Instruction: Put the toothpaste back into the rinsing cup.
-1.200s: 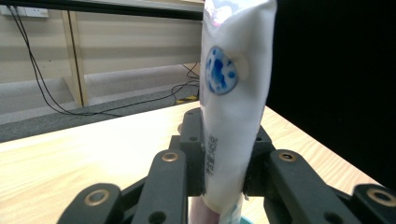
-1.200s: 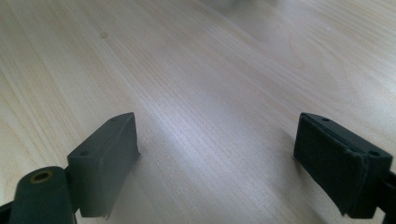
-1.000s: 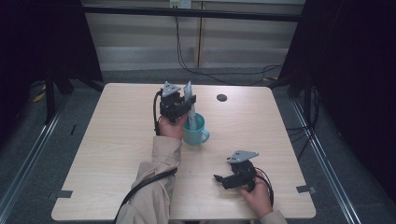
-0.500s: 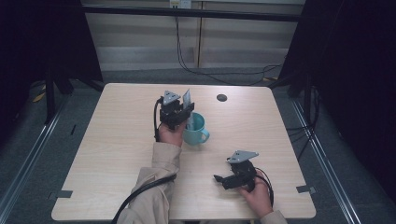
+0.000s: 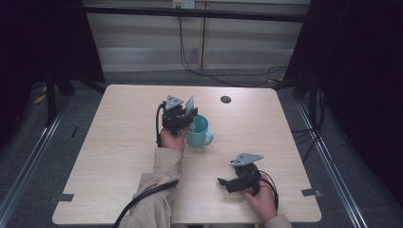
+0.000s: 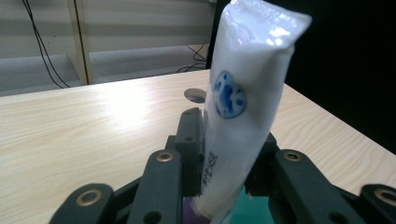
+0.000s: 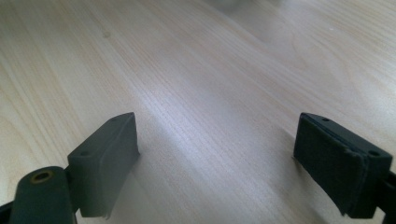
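A white tube with a blue round mark stands upright between the jaws of my left gripper. The pads touch both of its sides, and the jaws have just been opening a little. In the high view the tube has its lower end in a teal mug, which stands mid-table with its handle to the right. My left gripper hangs at the mug's left rim. A sliver of the teal mug shows below the jaws. My right gripper rests near the front edge, open over bare wood.
The light wooden table has a dark round hole at the back, right of the mug. Black frame posts and cables stand behind the table. Bare wood lies left of the mug and between the two hands.
My left gripper has sunk slightly with the tube, toward the mug. The right hand has kept still.
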{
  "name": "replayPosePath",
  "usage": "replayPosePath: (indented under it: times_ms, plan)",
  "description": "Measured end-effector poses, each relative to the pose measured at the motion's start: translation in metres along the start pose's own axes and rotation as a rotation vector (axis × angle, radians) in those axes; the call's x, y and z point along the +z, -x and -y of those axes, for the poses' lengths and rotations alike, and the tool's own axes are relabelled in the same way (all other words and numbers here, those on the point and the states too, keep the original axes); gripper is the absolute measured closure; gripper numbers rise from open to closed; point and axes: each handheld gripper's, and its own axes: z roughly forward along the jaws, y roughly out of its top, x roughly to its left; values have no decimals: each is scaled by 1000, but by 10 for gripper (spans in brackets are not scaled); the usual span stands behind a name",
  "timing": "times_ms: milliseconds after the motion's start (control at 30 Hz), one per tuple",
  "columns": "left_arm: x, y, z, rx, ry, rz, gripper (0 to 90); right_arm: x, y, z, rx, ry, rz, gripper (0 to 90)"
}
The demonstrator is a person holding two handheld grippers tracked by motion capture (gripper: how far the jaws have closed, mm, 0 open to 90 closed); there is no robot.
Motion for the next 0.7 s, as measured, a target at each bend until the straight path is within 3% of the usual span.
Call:
replayPosePath:
  times_ms: [200, 700]
  plan:
    - [-4, -3, -2, -7, 5, -5, 678, 0, 0, 0, -2, 1, 0, 129]
    - [-7, -8, 5, -21, -8, -10, 678, 0, 0, 0, -2, 1, 0, 130]
